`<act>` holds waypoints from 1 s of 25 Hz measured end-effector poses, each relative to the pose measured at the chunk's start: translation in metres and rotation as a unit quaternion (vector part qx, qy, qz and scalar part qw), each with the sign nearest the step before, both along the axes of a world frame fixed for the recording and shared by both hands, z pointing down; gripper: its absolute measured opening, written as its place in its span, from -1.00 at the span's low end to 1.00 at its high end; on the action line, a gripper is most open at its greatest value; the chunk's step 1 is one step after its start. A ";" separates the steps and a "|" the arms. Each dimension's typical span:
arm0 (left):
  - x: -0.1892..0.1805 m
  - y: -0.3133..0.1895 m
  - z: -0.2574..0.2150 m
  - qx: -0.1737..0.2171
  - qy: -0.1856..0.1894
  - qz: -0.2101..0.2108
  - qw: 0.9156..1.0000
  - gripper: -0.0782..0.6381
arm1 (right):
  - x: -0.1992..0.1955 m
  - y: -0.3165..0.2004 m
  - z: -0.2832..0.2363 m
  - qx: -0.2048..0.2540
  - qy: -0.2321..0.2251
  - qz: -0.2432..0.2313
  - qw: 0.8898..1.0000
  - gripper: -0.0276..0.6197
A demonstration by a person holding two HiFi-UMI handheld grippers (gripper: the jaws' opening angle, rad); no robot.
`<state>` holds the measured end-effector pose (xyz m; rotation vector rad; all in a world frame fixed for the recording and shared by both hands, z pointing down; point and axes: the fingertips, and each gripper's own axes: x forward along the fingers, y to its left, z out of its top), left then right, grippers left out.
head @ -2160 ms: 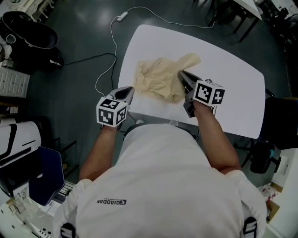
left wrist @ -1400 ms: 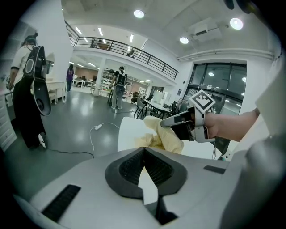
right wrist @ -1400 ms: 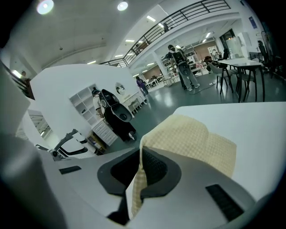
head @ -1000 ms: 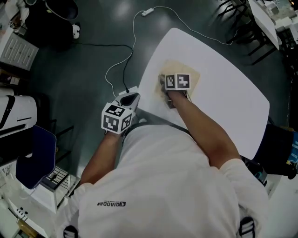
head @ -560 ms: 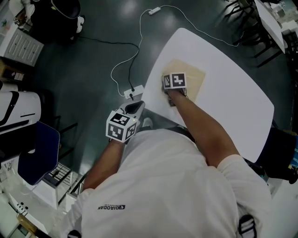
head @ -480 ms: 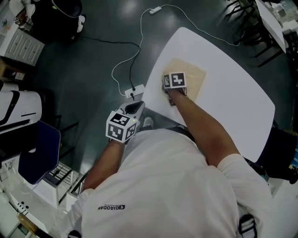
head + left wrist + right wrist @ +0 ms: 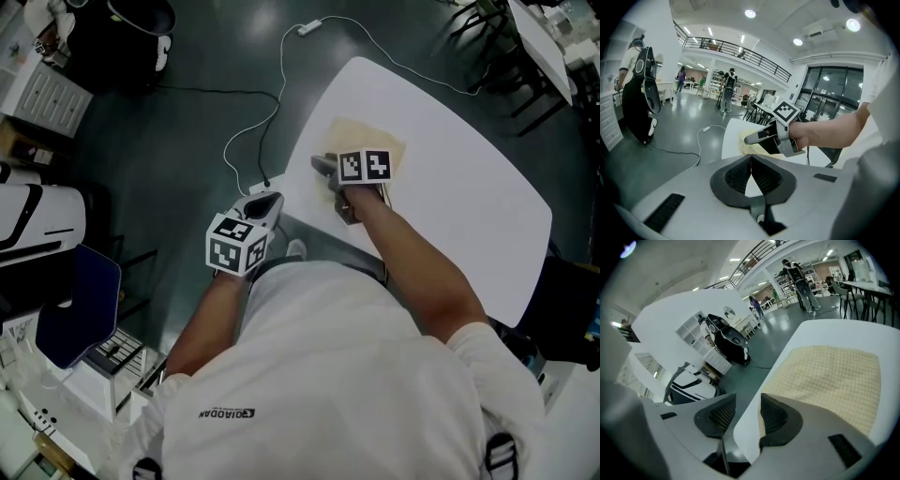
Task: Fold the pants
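Note:
The beige pants [image 7: 375,139] lie folded into a flat rectangle on the white table [image 7: 469,187], near its left edge. My right gripper [image 7: 324,172] hovers over the near left corner of the pants. Its jaws have just been opening and stand open with nothing held; only the table edge shows in the gap [image 7: 743,414]. The checked fabric [image 7: 829,376] lies just ahead and to the right of it. My left gripper [image 7: 268,201] hangs off the table over the floor, its jaws shut and empty [image 7: 751,161]. From there I see the right gripper [image 7: 764,137] above the pants [image 7: 749,143].
A white cable with a power strip [image 7: 267,89] trails over the dark floor left of the table. A blue chair [image 7: 80,314] and a white machine [image 7: 33,225] stand at far left. Chairs and other tables [image 7: 862,291] stand beyond, and several people [image 7: 727,89] in the distance.
The right gripper let go of the pants, opened its jaws and drew back toward the near table edge, lifting slightly. The left gripper stayed nearly in place.

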<state>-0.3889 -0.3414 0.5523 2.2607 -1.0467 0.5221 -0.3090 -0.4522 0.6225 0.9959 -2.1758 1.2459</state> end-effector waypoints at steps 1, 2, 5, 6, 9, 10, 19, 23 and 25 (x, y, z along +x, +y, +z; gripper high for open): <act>0.005 0.001 -0.004 0.003 -0.001 0.002 1.000 -0.70 | 0.003 0.006 -0.007 -0.002 -0.017 0.003 1.000 -0.38; 0.011 0.003 -0.007 0.005 -0.002 0.004 1.000 -0.70 | 0.007 0.011 -0.014 -0.004 -0.031 0.008 0.999 -0.41; 0.029 0.014 -0.017 0.011 -0.004 0.004 1.000 -0.70 | 0.025 0.031 -0.034 0.005 -0.060 0.015 0.998 -0.45; 0.034 0.018 -0.019 0.013 -0.005 0.002 1.000 -0.70 | 0.031 0.039 -0.041 0.014 -0.068 0.015 0.997 -0.50; 0.047 0.031 -0.028 0.020 -0.008 -0.003 1.000 -0.70 | 0.051 0.062 -0.070 0.056 -0.091 0.011 0.994 -0.75; 0.052 0.036 -0.031 0.023 -0.009 -0.001 1.000 -0.70 | 0.058 0.071 -0.080 0.074 -0.097 0.007 0.993 -0.82; 0.130 0.086 -0.068 0.058 -0.005 0.029 0.998 -0.70 | 0.143 0.160 -0.145 0.211 -0.089 -0.022 0.973 -0.86; 0.153 0.111 -0.080 0.055 0.014 0.033 0.998 -0.70 | 0.176 0.200 -0.155 0.227 -0.105 -0.008 0.968 -0.85; 0.161 0.123 -0.080 0.050 0.030 0.029 0.998 -0.70 | 0.186 0.218 -0.154 0.226 -0.133 -0.004 0.965 -0.85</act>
